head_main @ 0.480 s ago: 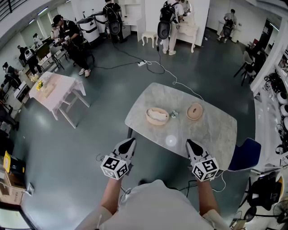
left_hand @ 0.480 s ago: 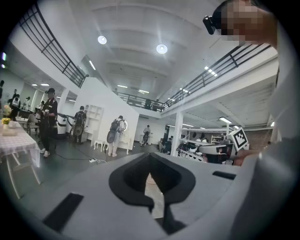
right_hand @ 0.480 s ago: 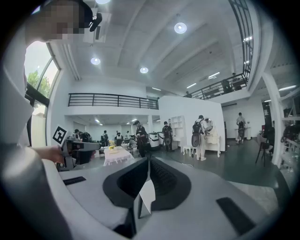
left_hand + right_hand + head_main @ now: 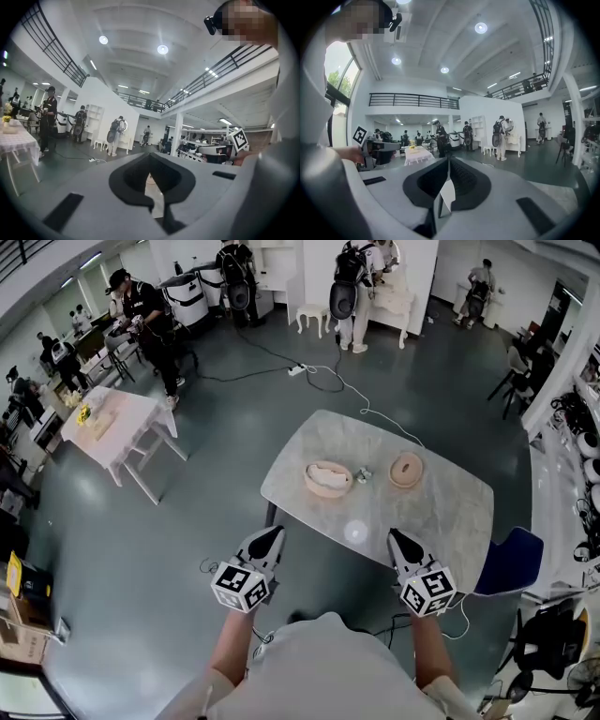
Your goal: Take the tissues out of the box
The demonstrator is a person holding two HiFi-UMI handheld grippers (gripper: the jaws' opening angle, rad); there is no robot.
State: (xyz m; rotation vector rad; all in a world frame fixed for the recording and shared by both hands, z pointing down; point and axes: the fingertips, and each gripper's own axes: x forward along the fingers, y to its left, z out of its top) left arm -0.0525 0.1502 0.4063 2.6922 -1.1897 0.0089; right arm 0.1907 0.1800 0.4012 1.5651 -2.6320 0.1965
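Note:
On the marble table (image 4: 441, 512) stands a round pale box (image 4: 328, 480) with white tissue showing in its open top. Its round lid (image 4: 406, 470) lies to the right, with a small crumpled object (image 4: 363, 475) between them. My left gripper (image 4: 272, 533) hovers at the table's near left edge, jaws shut and empty. My right gripper (image 4: 395, 536) hangs over the near edge, also shut with nothing in it. Both are well short of the box. In the left gripper view the left gripper (image 4: 150, 157) points over the table; in the right gripper view the right gripper (image 4: 448, 160) points into the room.
A blue chair (image 4: 511, 561) stands at the table's right corner. A cable (image 4: 347, 390) runs across the dark floor beyond the table. A white table (image 4: 117, 427) stands to the left. Several people work at the back of the room.
Both grippers and the things on the table stay where they were. A person in black at the back left has shifted a little.

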